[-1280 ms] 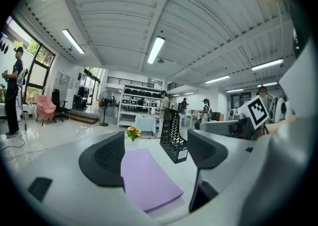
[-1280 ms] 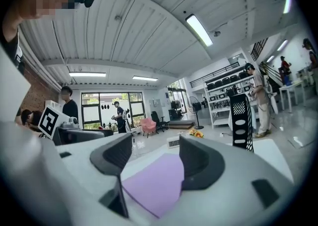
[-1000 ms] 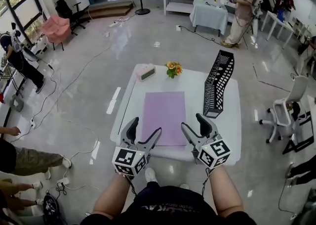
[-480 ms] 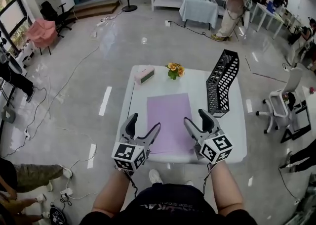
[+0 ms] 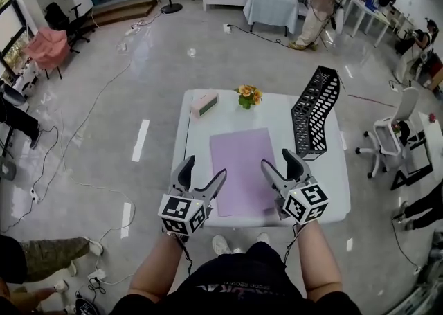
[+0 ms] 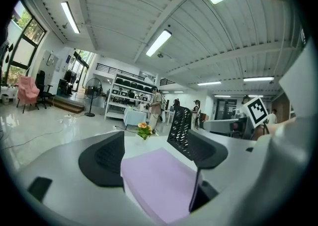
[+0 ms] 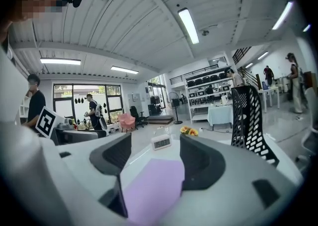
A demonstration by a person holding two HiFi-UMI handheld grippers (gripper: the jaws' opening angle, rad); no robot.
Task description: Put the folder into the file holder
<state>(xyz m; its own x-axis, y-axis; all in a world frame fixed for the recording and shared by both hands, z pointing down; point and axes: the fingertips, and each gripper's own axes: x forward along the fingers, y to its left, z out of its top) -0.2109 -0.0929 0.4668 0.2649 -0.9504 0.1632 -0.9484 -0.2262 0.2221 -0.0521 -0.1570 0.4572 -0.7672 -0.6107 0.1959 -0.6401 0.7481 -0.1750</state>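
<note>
Folder (image 5: 242, 168): lilac, flat on white table (image 5: 331, 192), from centre toward the 6 o'clock edge.
File holder (image 5: 315, 113): black mesh, upright at 2 o'clock of folder, apart from it.
Left gripper (image 5: 204, 170): at 7 o'clock of folder, by table's front edge; jaws spread wide, nothing gripped, folder's near end showing in the gap.
Right gripper (image 5: 278, 161): at 5 o'clock of folder; jaws likewise wide, empty, folder seen between them.
Desk clock (image 5: 205, 103): at 11 o'clock on table.
Flowers (image 5: 247, 95): at 12 o'clock, near clock.
Office chair (image 5: 387, 140): on floor at 3 o'clock, off table.
</note>
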